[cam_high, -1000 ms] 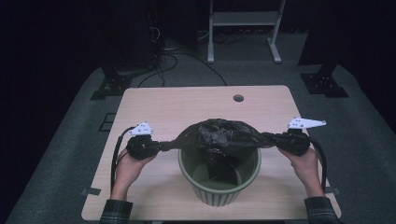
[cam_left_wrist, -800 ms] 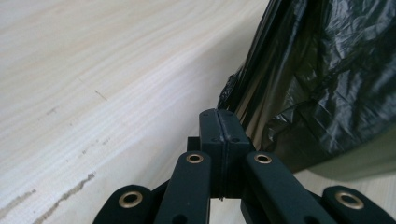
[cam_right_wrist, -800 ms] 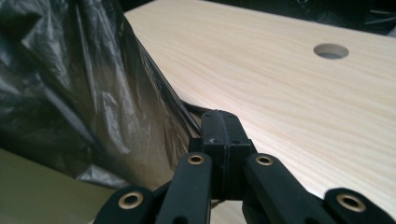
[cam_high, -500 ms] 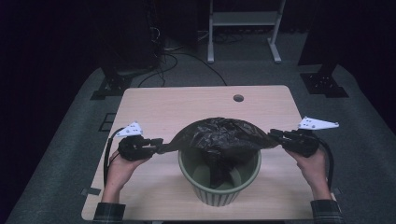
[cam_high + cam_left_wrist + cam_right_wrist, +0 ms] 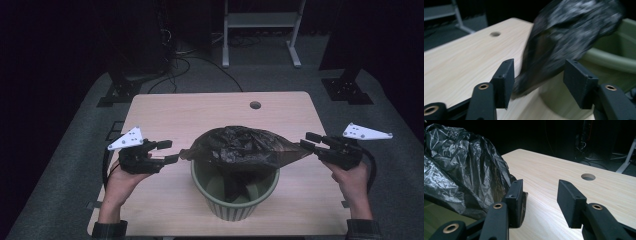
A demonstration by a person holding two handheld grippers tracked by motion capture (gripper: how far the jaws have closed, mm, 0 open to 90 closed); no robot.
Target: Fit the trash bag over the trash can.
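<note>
Black bag (image 5: 240, 147) lies draped over the green bin (image 5: 235, 202) on the desk (image 5: 200, 112); left tool (image 5: 170, 151) and right tool (image 5: 309, 140) both spread, flanking it, pinching nothing

I found nothing to read in any view. My black bag (image 5: 240, 147), the green bin (image 5: 235, 192) under it and the wooden table (image 5: 210, 112) carried no label, brand or number, and the grey plates at the left and right of the high view bore only small holes.
</note>
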